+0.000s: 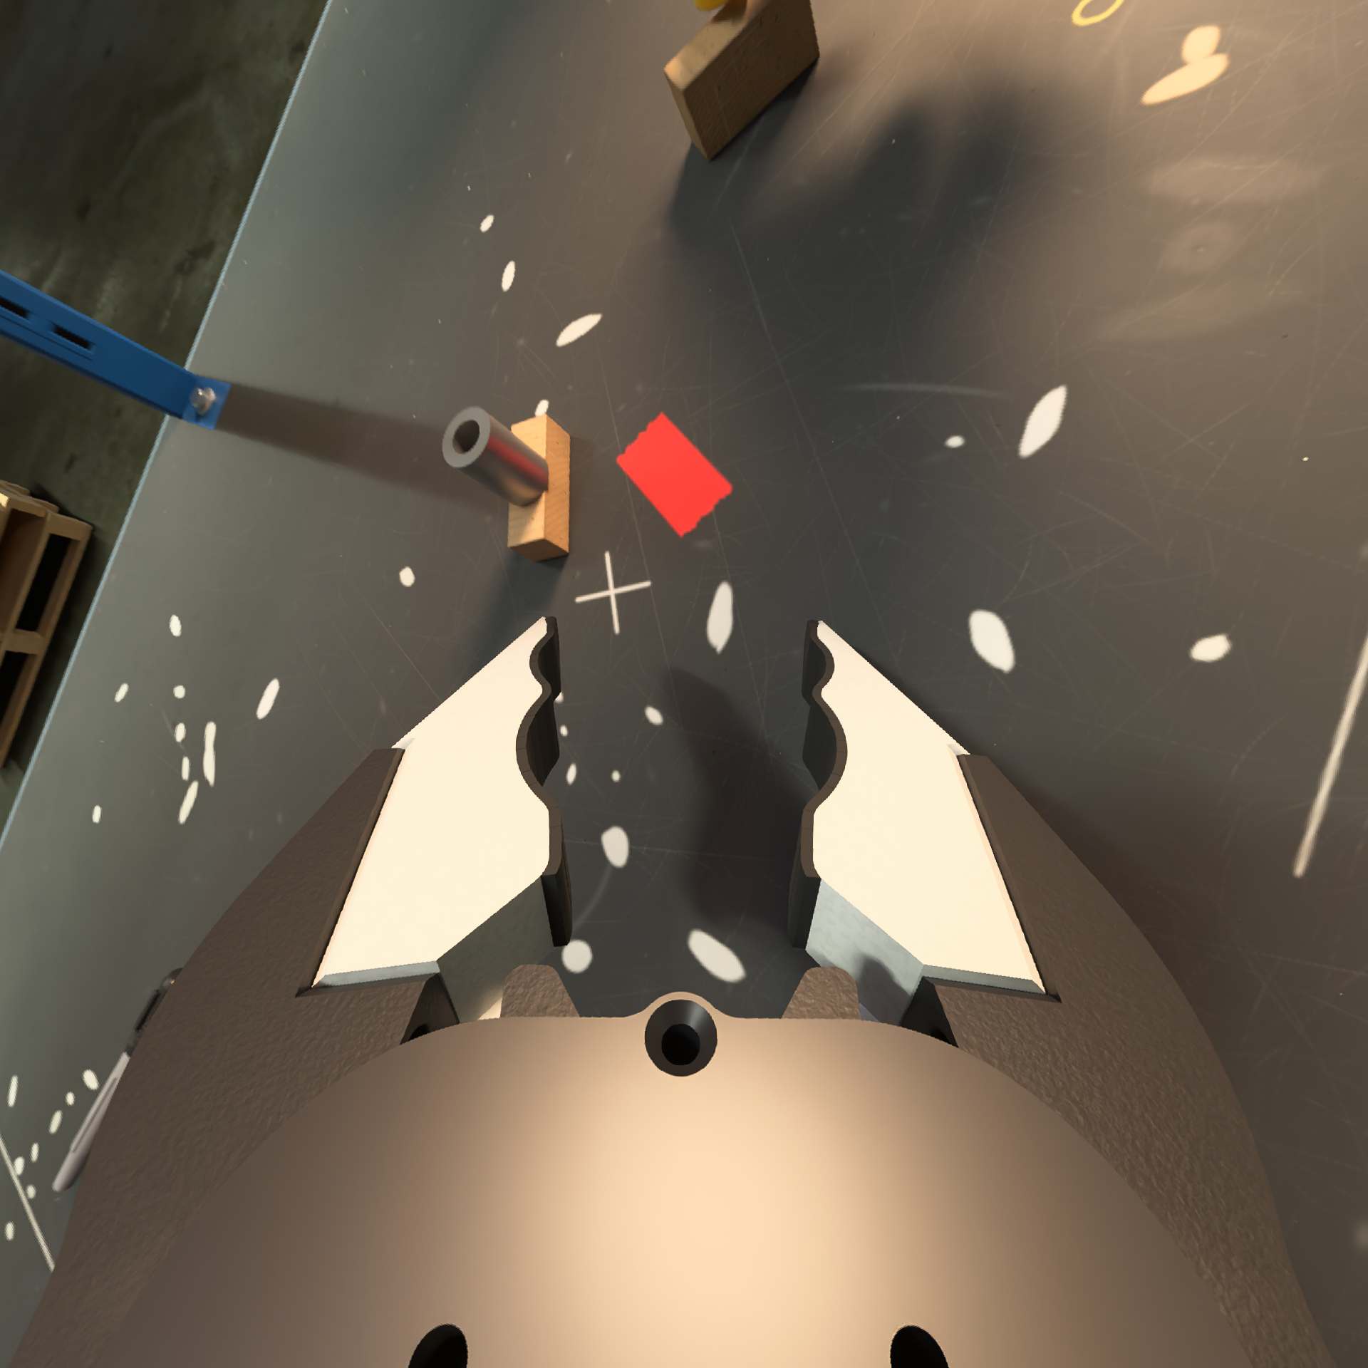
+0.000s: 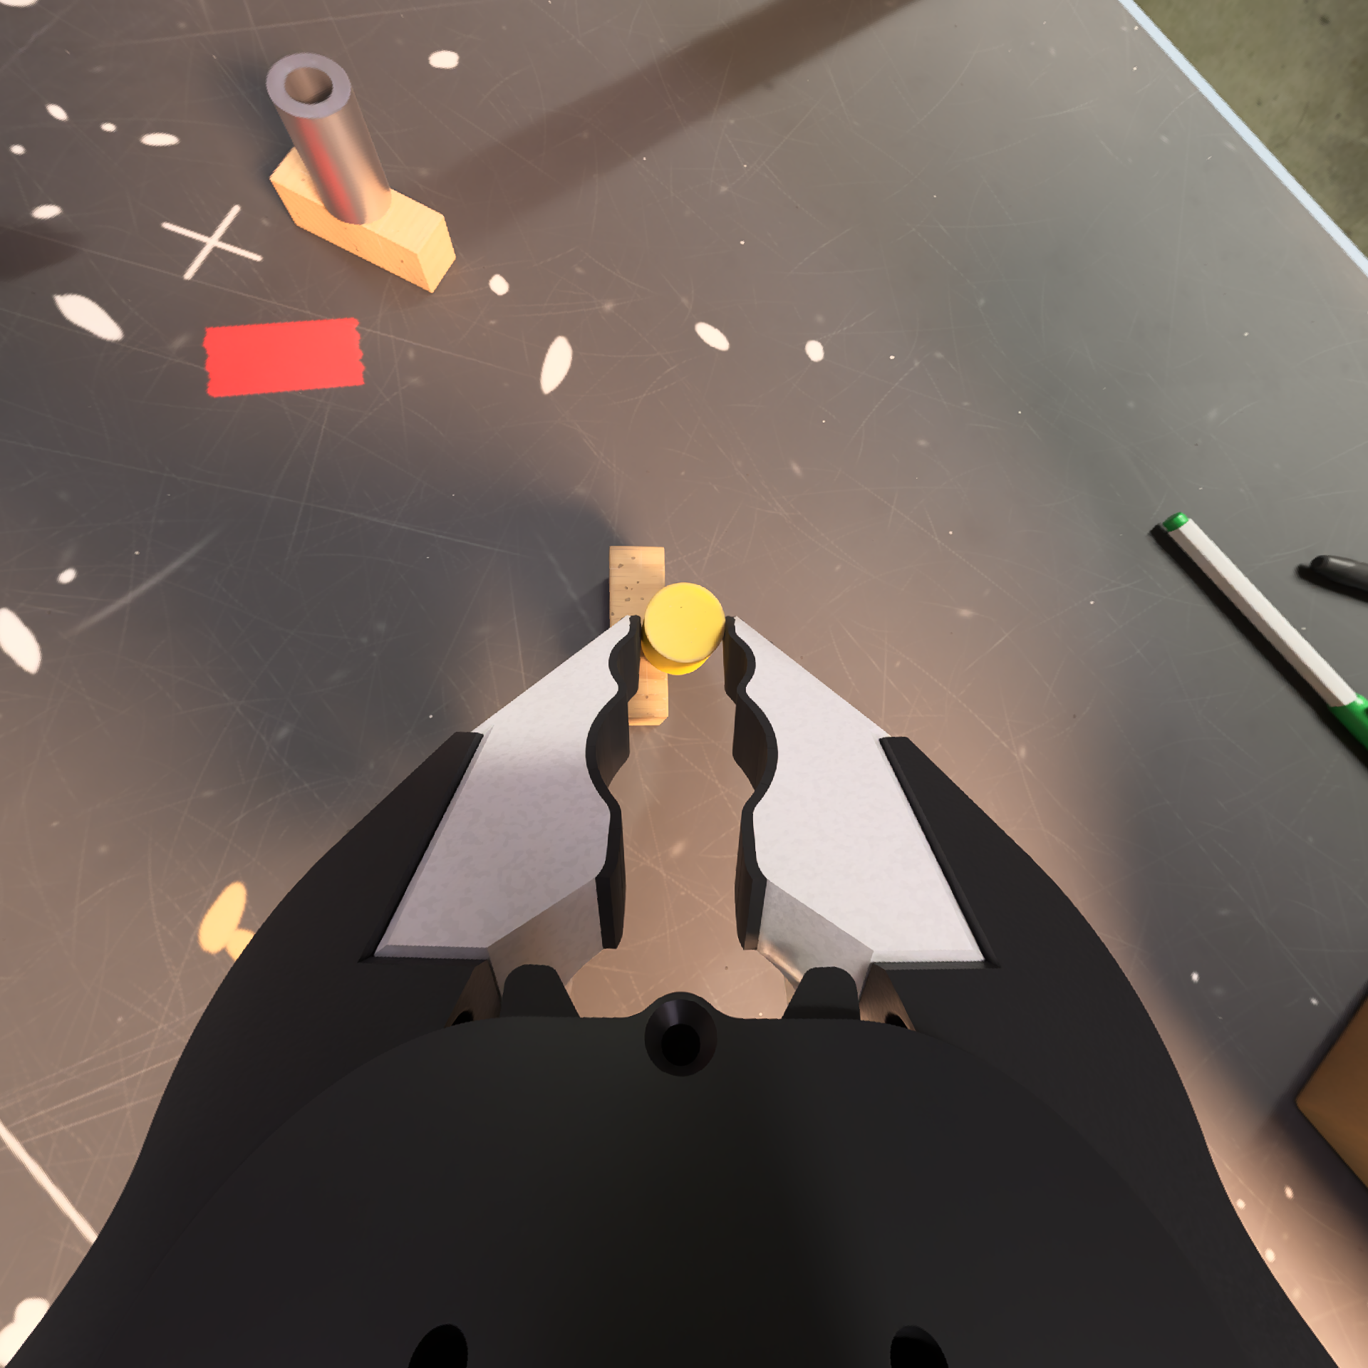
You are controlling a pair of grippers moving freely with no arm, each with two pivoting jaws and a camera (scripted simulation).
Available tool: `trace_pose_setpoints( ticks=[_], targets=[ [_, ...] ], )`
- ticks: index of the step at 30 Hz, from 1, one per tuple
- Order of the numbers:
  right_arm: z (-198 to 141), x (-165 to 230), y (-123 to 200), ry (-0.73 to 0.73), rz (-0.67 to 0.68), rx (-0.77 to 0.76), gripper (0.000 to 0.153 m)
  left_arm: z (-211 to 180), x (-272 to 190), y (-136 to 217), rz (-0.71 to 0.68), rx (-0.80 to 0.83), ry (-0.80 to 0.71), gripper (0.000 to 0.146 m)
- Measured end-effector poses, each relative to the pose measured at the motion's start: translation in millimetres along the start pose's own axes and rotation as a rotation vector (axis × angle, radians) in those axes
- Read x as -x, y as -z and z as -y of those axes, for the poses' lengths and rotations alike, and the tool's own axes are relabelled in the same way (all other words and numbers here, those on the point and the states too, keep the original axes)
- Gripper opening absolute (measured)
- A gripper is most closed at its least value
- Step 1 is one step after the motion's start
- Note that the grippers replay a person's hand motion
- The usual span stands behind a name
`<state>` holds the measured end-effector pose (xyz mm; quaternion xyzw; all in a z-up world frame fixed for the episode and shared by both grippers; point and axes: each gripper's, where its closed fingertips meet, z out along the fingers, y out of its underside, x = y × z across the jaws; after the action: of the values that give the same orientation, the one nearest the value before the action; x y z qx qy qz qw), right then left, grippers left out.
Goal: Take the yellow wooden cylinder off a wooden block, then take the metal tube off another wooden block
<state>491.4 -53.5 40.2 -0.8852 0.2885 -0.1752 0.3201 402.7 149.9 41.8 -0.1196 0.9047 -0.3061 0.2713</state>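
Observation:
In the right wrist view my right gripper (image 2: 681, 629) is closed around the yellow wooden cylinder (image 2: 682, 618), a fingertip on each side of it. The cylinder stands upright over a small wooden block (image 2: 636, 574), which the left finger partly hides. The metal tube (image 2: 329, 141) stands upright on another wooden block (image 2: 392, 240) at the far left. In the left wrist view my left gripper (image 1: 681, 629) is open and empty above the table, short of the metal tube (image 1: 496, 459) on its block (image 1: 551, 492). The other block (image 1: 740, 74) shows at the top edge.
A red tape patch (image 1: 674, 474) and a white chalk cross (image 1: 613, 591) lie beside the tube's block. A blue bar (image 1: 111, 348) reaches in over the table's left edge, and a wooden crate (image 1: 29, 592) stands beyond it. A green-capped marker (image 2: 1266, 622) and a black pen (image 2: 1340, 570) lie at the right.

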Motion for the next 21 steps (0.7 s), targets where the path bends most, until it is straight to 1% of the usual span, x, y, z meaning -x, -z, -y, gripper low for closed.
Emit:
trace_pose_setpoints(
  ticks=[7, 10, 17, 19, 21],
  targets=[
    [5, 10, -7, 0.034, 0.029, -0.012, 0.022, -7, 1, -3, 0.0, 0.008, 0.03, 0.065],
    [4, 8, -7, 0.033, 0.019, 0.001, 0.022, -9, 0, -5, -0.007, 0.013, 0.034, 0.065],
    [-7, -11, 15, -0.054, -0.014, -0.014, 0.022, -14, 5, -5, -0.014, 0.02, 0.098, 0.064],
    [-11, -18, 19, -0.062, -0.046, -0.004, 0.022, -15, 6, -4, -0.009, 0.025, 0.112, 0.064],
    [-12, -25, 24, -0.067, -0.079, -0.003, 0.022, -16, 8, -4, 0.002, 0.03, 0.12, 0.068]
  ],
)
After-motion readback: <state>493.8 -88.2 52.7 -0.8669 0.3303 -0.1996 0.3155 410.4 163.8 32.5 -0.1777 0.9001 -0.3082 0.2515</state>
